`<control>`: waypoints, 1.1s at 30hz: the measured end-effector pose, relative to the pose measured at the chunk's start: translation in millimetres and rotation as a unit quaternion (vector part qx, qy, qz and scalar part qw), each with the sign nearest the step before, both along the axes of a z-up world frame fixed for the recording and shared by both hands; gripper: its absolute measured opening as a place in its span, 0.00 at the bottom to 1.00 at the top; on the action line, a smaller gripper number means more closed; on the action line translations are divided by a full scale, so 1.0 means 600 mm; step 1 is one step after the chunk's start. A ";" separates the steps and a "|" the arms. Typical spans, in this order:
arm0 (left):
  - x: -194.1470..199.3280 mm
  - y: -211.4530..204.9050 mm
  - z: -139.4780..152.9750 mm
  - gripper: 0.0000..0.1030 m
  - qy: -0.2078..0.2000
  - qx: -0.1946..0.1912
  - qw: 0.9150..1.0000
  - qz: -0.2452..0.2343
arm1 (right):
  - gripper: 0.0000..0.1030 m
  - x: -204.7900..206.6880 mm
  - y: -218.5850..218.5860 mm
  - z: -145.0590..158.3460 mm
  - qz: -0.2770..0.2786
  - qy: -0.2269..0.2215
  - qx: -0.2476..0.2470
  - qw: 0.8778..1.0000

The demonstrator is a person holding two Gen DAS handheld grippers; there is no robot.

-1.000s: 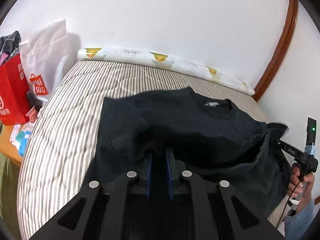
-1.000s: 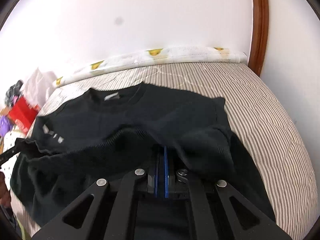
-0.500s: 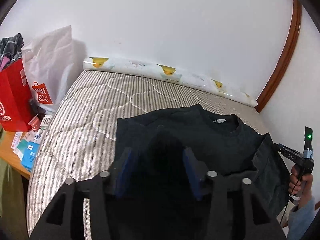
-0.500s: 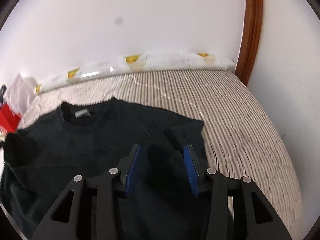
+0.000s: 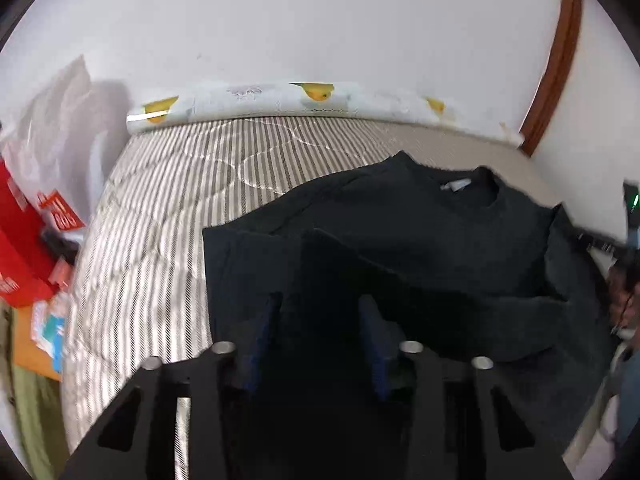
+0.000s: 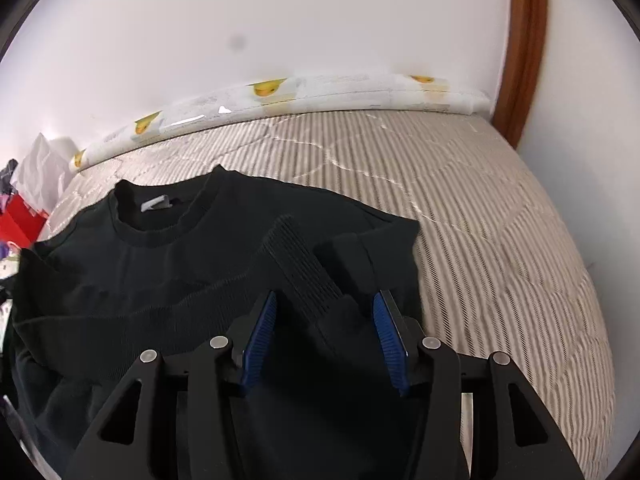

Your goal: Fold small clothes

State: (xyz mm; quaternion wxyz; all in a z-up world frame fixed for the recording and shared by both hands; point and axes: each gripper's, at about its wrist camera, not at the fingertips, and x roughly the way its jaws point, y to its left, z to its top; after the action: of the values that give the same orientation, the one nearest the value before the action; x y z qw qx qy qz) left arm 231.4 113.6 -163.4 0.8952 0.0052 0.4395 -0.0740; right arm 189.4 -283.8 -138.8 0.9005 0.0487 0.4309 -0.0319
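Note:
A black knit sweater (image 5: 420,240) lies on the striped mattress (image 5: 180,200), collar toward the wall, both sleeves folded in over the body. My left gripper (image 5: 320,320) is open just above the sweater's left folded sleeve, holding nothing. In the right wrist view the sweater (image 6: 180,264) shows its collar and white label. My right gripper (image 6: 324,320) is open over the right sleeve, whose ribbed cuff (image 6: 300,272) lies between the blue pads without being pinched. The right gripper and the hand holding it (image 5: 624,248) show blurred at the left view's right edge.
A rolled white mat with yellow prints (image 5: 300,100) lies along the wall. A white shopping bag (image 5: 52,140) and a red bag (image 5: 20,248) stand left of the bed. A brown wooden frame (image 6: 520,48) rises at the right. Bare mattress (image 6: 500,240) lies right of the sweater.
Both grippers were shut on the sweater's sleeves a second ago. They have opened, let the sleeves drop onto the sweater's body, and drawn back a little.

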 end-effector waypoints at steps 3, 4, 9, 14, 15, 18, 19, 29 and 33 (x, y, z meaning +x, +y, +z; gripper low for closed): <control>0.003 0.007 0.003 0.11 0.003 -0.010 1.000 0.005 | 0.35 0.018 0.006 -0.007 0.007 0.012 -0.005 1.000; 0.002 0.015 0.007 0.10 -0.002 -0.026 1.000 0.010 | 0.25 0.021 0.010 -0.007 0.010 0.010 -0.014 1.000; 0.006 0.057 0.028 0.09 -0.036 -0.069 0.994 0.072 | 0.18 0.011 0.003 0.024 0.002 -0.042 -0.013 0.999; 0.029 0.062 0.029 0.09 -0.045 -0.077 0.991 0.104 | 0.17 0.035 -0.039 0.028 -0.038 -0.048 0.023 0.998; 0.036 0.059 0.029 0.09 -0.044 -0.079 0.990 0.106 | 0.17 0.043 -0.045 0.021 -0.042 -0.044 0.028 0.998; 0.056 0.048 0.020 0.09 -0.037 -0.064 0.991 0.110 | 0.17 0.060 -0.054 0.004 -0.049 -0.032 0.034 0.998; 0.063 0.045 0.015 0.09 -0.031 -0.057 0.991 0.114 | 0.17 0.065 -0.056 -0.006 -0.051 -0.026 0.032 0.998; 0.071 0.044 -0.004 0.14 0.006 -0.052 0.992 0.112 | 0.26 0.064 -0.035 -0.012 -0.051 0.002 -0.015 0.999; 0.050 0.043 0.005 0.25 0.018 -0.063 0.992 0.108 | 0.32 0.030 0.014 0.023 -0.048 -0.026 -0.070 0.996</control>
State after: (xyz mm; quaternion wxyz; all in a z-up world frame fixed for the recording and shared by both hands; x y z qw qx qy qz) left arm 261.2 139.2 -160.6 0.8883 -0.1002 0.4482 -0.0043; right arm 207.1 -275.5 -125.0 0.9100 0.0068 0.4013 -0.1041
